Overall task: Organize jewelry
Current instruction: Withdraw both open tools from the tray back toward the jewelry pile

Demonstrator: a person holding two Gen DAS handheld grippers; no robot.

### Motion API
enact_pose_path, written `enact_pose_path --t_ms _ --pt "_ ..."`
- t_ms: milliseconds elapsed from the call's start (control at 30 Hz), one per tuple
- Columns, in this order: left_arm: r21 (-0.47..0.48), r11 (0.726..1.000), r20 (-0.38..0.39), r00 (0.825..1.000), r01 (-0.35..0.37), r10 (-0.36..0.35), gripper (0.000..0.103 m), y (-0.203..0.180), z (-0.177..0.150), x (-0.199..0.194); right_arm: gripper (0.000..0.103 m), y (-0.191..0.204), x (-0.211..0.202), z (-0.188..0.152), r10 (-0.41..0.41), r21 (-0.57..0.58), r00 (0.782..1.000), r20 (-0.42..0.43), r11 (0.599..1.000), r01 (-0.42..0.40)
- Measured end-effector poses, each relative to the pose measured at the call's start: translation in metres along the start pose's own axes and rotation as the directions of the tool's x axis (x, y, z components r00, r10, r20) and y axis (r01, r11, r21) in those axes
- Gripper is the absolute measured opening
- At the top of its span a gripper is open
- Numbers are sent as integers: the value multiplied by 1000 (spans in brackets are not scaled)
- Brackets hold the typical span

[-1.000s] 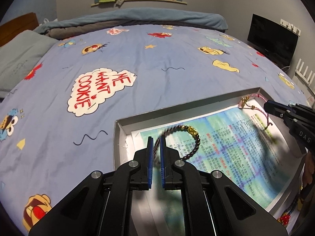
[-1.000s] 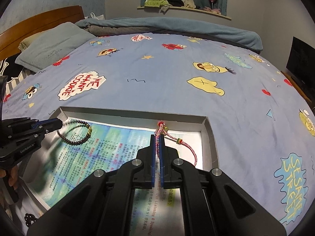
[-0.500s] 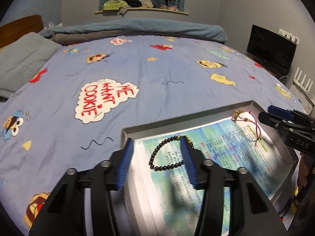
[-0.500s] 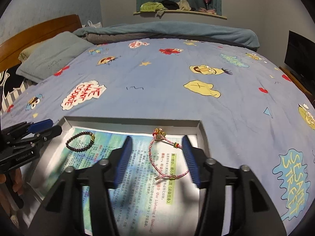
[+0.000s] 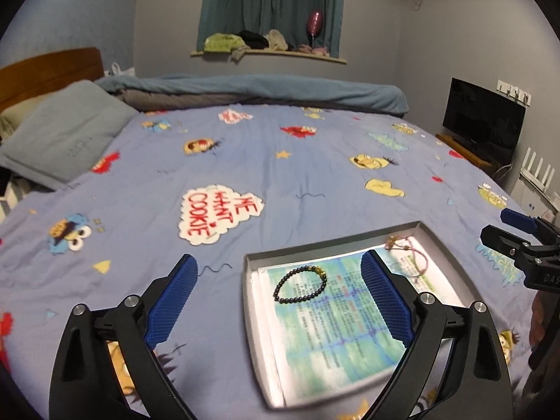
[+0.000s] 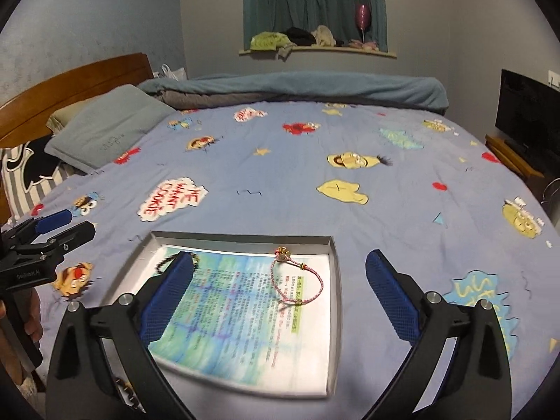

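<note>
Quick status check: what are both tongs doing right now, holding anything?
Left tongs: open, just opened, empty; bead bracelet lies in the tray.
Right tongs: open, just opened, empty; pink cord bracelet lies in the tray.

Black plastic left gripper (image 5: 279,290) and right gripper (image 6: 279,287): blue ribbed pads (image 5: 385,297), silver screws (image 6: 125,298), white lettering on housing.

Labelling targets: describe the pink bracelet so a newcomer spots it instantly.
On the cartoon-print bedspread lies a shallow grey tray lined with a printed sheet. The pink bracelet lies on the sheet by the tray's far right corner: a thin woven cord with gold charms, unlike the dark beaded bracelet at the far left.
</note>
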State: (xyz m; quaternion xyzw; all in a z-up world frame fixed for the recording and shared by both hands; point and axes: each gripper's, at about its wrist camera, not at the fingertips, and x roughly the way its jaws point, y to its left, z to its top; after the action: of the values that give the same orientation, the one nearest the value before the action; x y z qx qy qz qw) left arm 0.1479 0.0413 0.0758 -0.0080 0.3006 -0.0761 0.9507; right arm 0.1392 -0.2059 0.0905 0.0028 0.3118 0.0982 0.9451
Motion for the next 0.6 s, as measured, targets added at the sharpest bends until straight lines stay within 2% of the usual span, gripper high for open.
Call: enact_pose_path --t_ms 267,600 --pt "54 998 33 999 11 -13 95 -18 -8 -62 97 3 -61 -7 -1 -16 999 33 1000 2" --pt "98 995 21 999 26 -28 95 -25 -40 -104 97 6 -93 -40 2 -37 1000 19 999 -2"
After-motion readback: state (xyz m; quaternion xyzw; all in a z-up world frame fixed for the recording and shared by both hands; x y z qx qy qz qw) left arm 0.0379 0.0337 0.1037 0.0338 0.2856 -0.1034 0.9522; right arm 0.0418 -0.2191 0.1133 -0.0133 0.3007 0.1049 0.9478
